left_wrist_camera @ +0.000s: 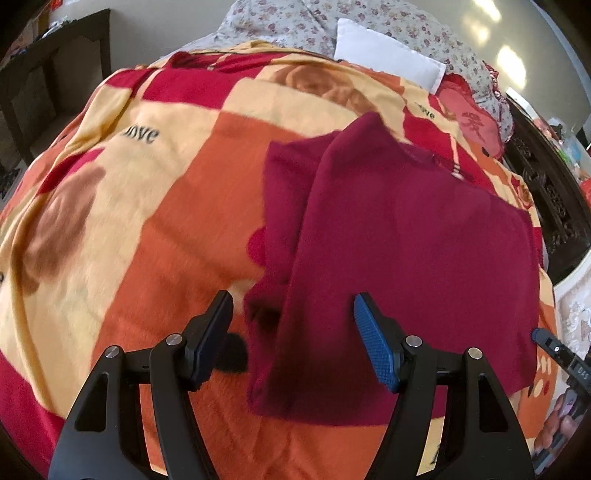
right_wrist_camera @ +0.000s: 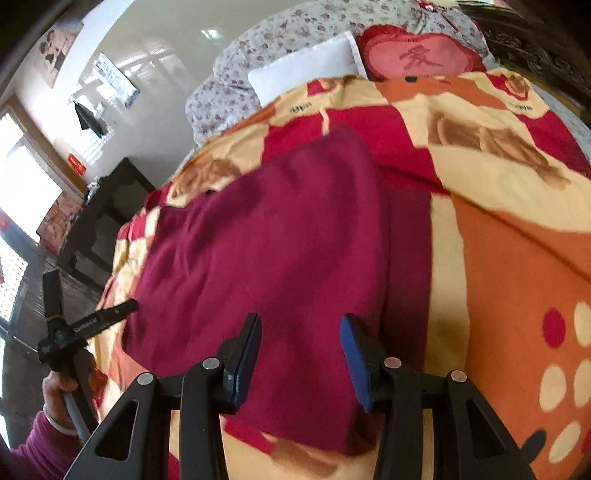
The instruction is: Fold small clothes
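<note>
A dark red garment (left_wrist_camera: 399, 236) lies on the bed blanket (left_wrist_camera: 155, 192), with its left part folded over the middle. My left gripper (left_wrist_camera: 291, 317) is open and empty, just above the garment's near left edge. In the right wrist view the same garment (right_wrist_camera: 266, 251) fills the middle. My right gripper (right_wrist_camera: 301, 343) is open and empty above the garment's near right part. The left gripper (right_wrist_camera: 110, 317) shows at the far left of the right wrist view, held in a hand. The right gripper's tip (left_wrist_camera: 546, 341) shows at the right edge of the left wrist view.
The blanket is orange, yellow and red. A white pillow (left_wrist_camera: 388, 55), a floral quilt (left_wrist_camera: 295, 18) and a red cushion (right_wrist_camera: 417, 55) lie at the bed's head. A dark wooden table (right_wrist_camera: 107, 210) stands beside the bed. A dark carved headboard (left_wrist_camera: 546, 192) is at right.
</note>
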Available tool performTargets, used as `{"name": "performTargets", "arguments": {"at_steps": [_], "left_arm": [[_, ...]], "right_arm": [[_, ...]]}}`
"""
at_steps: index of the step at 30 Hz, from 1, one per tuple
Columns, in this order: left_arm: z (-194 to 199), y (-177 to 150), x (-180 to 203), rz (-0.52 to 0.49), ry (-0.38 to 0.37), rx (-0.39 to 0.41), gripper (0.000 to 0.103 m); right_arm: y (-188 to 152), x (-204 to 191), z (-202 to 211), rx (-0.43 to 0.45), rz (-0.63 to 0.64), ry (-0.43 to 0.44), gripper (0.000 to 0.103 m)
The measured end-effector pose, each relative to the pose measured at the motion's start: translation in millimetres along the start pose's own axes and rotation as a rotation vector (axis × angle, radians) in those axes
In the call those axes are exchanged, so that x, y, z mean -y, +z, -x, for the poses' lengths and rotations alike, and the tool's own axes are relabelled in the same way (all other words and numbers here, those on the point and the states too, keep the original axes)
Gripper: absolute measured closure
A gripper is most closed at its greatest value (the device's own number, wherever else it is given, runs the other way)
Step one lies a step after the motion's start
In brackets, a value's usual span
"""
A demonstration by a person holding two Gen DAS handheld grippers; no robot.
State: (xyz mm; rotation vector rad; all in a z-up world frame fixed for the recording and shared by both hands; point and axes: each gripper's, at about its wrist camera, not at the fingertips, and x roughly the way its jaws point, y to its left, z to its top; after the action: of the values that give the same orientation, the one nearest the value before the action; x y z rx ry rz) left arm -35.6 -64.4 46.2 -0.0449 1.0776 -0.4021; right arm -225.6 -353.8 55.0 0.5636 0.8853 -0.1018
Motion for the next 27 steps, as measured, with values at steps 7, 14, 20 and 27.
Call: {"name": "performTargets", "arguments": {"at_steps": [7,14,20,27], "left_arm": [[-12,-22,-13,0.044,-0.004,-0.039,0.035],[-9,-29,-18,0.076,-0.029,-0.019,0.035],[-5,-34,-27,0.111,-0.070,-0.008,0.035],[-3,-37,-38,0.145,-0.117,-0.009,0.035]], "right_arm": [[-2,8,-8,-0.034,-0.045,-0.015,0.060],[31,-67,-19,-0.039,0.008,0.167,0.058],[56,-175,-83,-0.122,0.149,0.204,0.058],[77,-257,-183,-0.233,0.215,0.093,0.058]]}}
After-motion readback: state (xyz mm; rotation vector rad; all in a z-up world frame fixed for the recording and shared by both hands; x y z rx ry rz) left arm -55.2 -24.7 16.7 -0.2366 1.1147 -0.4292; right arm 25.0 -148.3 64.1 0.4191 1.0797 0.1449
